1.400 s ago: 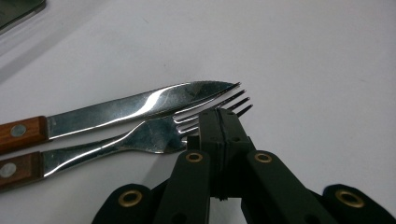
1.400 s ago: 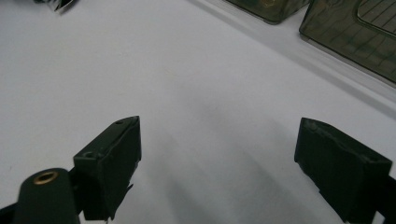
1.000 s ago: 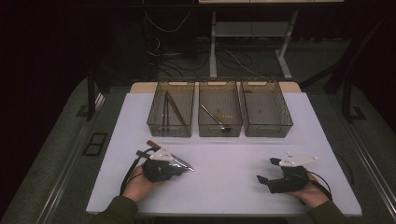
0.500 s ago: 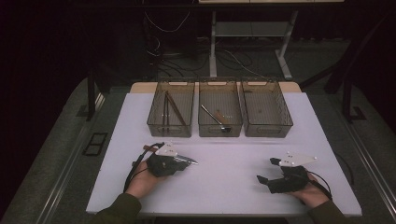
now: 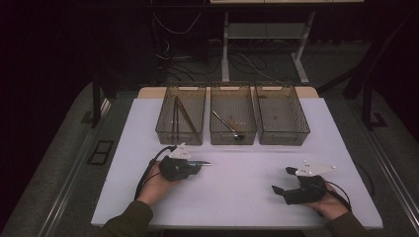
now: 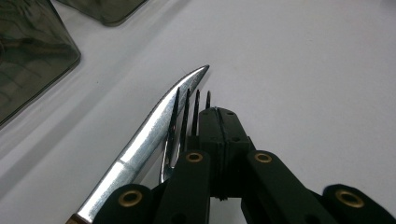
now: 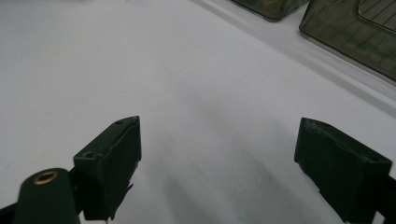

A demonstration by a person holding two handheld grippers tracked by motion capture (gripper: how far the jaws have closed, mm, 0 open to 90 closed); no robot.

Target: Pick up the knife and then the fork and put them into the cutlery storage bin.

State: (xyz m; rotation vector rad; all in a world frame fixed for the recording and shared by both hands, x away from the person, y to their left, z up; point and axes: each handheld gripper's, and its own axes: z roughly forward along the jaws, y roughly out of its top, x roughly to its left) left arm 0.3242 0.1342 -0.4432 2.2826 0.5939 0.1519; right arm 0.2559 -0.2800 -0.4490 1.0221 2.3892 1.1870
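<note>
White bench under dark surroundings: from the high view we see the left gripper (image 5: pixel 193 163) pinching a knife (image 5: pixel 201 163) and fork near the bench's middle, their long axis pointing right, the three bins (image 5: pixel 232 139) just beyond toward the far edge. Our left gripper view shows the jaws pressed together on the knife (image 6: pixel 154 135) and fork (image 6: pixel 180 126). Our right gripper view — jaws spread over bare bench, farther from the cutlery.

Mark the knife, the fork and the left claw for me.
knife (image 6: pixel 154 125), left gripper view, on the middle of its blade.
fork (image 6: pixel 187 105), left gripper view, on its tines.
left claw (image 6: pixel 219 122), left gripper view, at the shut tips.
</note>
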